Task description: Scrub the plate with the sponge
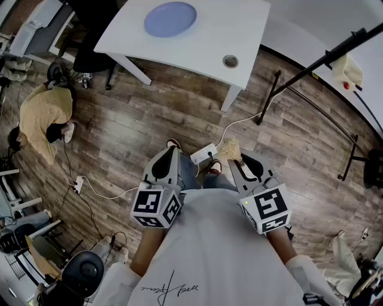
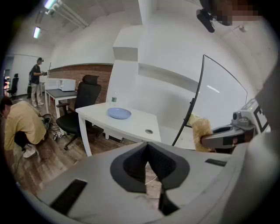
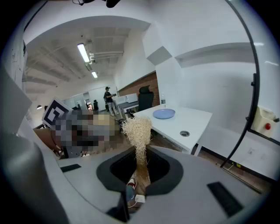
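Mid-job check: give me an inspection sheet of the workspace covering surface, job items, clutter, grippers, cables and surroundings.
Surface: white table, ahead of the person and beyond both grippers; round cable hole near its corner.
Job's things: blue plate lies flat on the table; straw-coloured fibrous sponge is off the table, in the right gripper.
Clutter: small bottle behind the plate, at the table's far edge.
Grippers: left gripper shut, empty; right gripper shut on the sponge.
Cables: white power strip and white cable on the floor by the person's feet.
Surroundings: wood floor; crouching person at left; black office chair; black stand at right.
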`<control>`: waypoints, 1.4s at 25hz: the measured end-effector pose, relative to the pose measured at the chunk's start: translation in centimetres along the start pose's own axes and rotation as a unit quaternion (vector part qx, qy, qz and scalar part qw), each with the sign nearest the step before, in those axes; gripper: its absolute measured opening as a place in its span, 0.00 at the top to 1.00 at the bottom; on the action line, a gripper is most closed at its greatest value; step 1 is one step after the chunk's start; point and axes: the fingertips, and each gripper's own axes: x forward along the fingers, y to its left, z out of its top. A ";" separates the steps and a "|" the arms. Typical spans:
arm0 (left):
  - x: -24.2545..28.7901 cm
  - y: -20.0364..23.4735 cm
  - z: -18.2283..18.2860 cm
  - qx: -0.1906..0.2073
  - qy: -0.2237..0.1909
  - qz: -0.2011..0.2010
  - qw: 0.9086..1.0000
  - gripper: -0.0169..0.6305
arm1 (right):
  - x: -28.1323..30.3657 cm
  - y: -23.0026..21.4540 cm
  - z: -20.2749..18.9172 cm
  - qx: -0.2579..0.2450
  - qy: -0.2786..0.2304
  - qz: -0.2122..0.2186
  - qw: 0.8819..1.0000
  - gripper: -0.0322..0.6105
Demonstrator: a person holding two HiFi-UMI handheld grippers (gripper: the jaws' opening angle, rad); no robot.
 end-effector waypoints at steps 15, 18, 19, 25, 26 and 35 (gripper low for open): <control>2.6 12.2 6.6 -0.009 -0.007 -0.002 1.000 0.98 | 10.3 2.7 8.1 0.039 0.000 -0.004 0.999 0.88; 2.8 15.3 8.2 -0.009 -0.013 -0.005 1.000 0.98 | 12.6 3.5 10.3 0.044 -0.008 -0.011 0.999 0.88; 2.9 16.3 8.7 -0.008 -0.015 -0.008 1.000 0.98 | 13.3 3.8 11.0 0.042 -0.007 -0.013 0.999 0.88; 3.6 21.0 11.4 -0.004 -0.025 -0.028 0.999 0.98 | 17.3 5.7 14.1 0.039 -0.002 -0.029 0.999 0.88; 3.7 21.6 11.8 -0.003 -0.027 -0.032 0.999 0.98 | 17.9 6.0 14.6 0.040 -0.001 -0.031 0.999 0.88; 4.9 25.3 13.3 -0.010 -0.032 -0.058 0.998 0.98 | 20.3 8.2 16.2 0.042 0.004 -0.040 0.998 0.88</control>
